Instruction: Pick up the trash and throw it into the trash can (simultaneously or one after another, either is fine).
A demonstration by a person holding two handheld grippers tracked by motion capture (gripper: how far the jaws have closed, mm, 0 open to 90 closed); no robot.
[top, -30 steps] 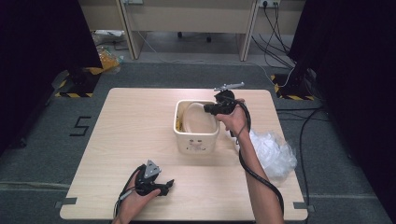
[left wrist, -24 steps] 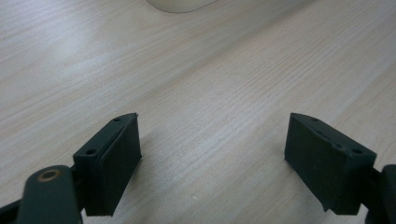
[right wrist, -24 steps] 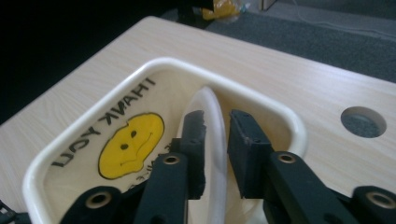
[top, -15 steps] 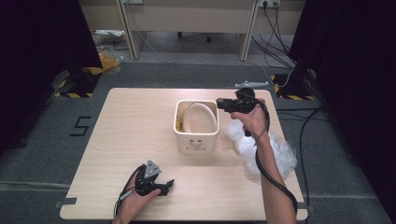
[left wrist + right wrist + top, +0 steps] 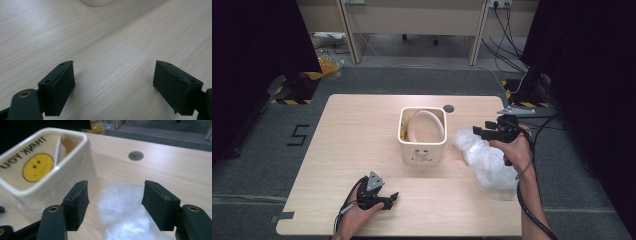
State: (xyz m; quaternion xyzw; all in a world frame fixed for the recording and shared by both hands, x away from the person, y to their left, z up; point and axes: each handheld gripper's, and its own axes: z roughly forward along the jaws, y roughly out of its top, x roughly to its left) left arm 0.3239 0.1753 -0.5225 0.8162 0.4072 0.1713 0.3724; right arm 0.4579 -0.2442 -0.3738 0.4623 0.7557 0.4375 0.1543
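Observation:
A cream square bin (image 5: 423, 150) stands at the table's middle, with a round pale plate (image 5: 424, 126) leaning inside it. In the right gripper view the bin (image 5: 50, 170) lies on the left and bears a yellow smiley and "THANK YOU". A crumpled white plastic bag (image 5: 486, 161) lies to the right of the bin. My right gripper (image 5: 477, 131) hovers open over the bag's far end; the bag (image 5: 120, 207) shows between its jaws, untouched. My left gripper (image 5: 392, 198) rests open near the front edge, nothing between its fingers (image 5: 60, 87).
A round cable hole (image 5: 448, 108) sits in the tabletop (image 5: 352, 135) behind the bin, also seen as the hole (image 5: 136, 155) ahead of the right gripper. The bin's base (image 5: 96, 2) lies ahead of the left gripper. Cables trail on the floor at the right.
My right gripper has moved from over the bin's rim to the right and nearer the person, now above the plastic bag. The left gripper has stayed put.

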